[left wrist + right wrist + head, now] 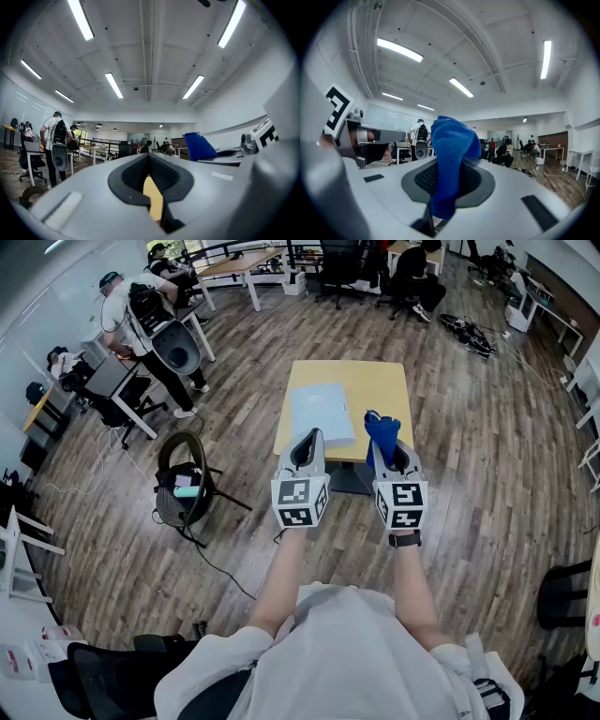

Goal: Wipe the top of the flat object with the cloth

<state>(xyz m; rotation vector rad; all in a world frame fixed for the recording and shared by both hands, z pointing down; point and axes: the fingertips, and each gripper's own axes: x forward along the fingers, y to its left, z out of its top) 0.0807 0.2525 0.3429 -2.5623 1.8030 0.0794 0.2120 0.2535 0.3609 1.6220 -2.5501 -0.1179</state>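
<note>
Blue and soft, the cloth [451, 154] is pinched between our right gripper's [392, 454] jaws and flops above their tips. We judge it light and limp, best pressed flat. Our left gripper [149, 160] is closed on nothing. The flat object [320, 412] lies ahead of both jaws on the table [375, 381]. It looks thin and may slide.

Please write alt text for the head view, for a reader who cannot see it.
From above, a person holds two claws out before a yellow table: the right claw grips a blue cloth, the left claw holds nothing. A flat pale blue object lies on the table's left part.
</note>
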